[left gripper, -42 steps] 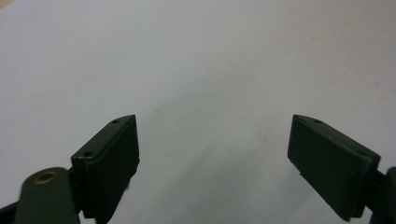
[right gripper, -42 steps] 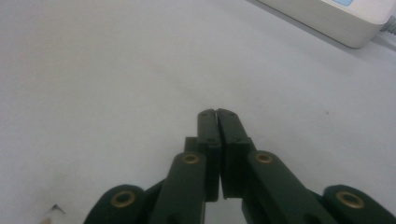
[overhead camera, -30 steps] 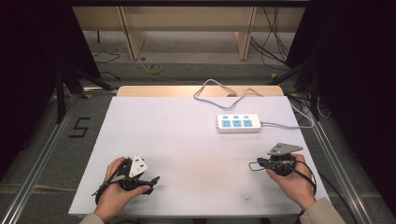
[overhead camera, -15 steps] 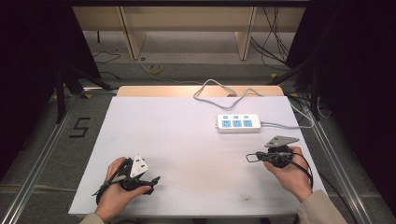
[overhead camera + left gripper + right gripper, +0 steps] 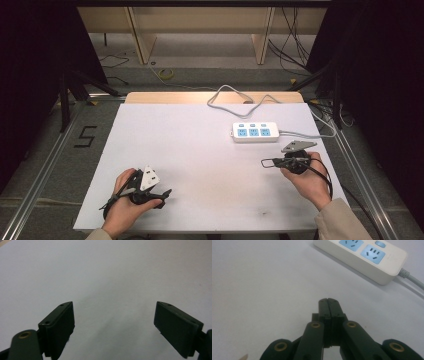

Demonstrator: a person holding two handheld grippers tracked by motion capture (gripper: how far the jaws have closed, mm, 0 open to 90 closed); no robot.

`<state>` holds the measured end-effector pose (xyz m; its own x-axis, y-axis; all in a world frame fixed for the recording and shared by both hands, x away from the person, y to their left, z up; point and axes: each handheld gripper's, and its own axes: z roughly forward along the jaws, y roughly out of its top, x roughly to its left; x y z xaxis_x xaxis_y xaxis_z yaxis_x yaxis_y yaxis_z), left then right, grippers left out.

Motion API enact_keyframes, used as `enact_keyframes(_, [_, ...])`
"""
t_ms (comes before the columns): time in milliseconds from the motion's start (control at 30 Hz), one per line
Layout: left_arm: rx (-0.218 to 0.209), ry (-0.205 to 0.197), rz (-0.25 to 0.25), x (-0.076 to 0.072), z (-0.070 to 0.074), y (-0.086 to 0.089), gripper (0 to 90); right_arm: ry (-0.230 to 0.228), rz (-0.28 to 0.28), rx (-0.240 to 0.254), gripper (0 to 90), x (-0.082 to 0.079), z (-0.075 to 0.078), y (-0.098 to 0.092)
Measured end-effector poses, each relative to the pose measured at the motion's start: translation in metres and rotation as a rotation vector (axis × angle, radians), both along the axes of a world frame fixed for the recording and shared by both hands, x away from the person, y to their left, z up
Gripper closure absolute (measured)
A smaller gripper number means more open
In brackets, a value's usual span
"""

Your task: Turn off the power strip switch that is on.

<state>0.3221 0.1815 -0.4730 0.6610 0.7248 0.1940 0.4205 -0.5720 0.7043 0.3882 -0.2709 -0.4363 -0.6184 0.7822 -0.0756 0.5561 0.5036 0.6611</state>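
Right gripper [image 5: 329,301], jaws pressed together and empty, hovers just short of the white power strip [image 5: 255,132]; left gripper [image 5: 113,322] gapes apart. The rigid, smooth-sided strip looks light, best clamped across its narrow sides

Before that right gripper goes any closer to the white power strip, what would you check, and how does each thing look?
1. Right gripper shut, nothing between its jaws: ok.
2. Power strip flat on the table, sockets facing up: ok.
3. Bare table between right gripper and strip: ok.
4. Strip's cord trails off to the side, away from the gripper: ok.
5. Left gripper open, holding nothing: ok.
6. Strip switched on: cannot tell.
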Motion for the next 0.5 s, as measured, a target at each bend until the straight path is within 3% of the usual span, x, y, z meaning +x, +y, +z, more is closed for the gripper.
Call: enact_keyframes(500, [0.007, -0.006, -0.003, 0.0, 0.0, -0.001, 16.4, 0.001, -0.023, -0.007, 90.0, 0.017, 0.006, 0.0])
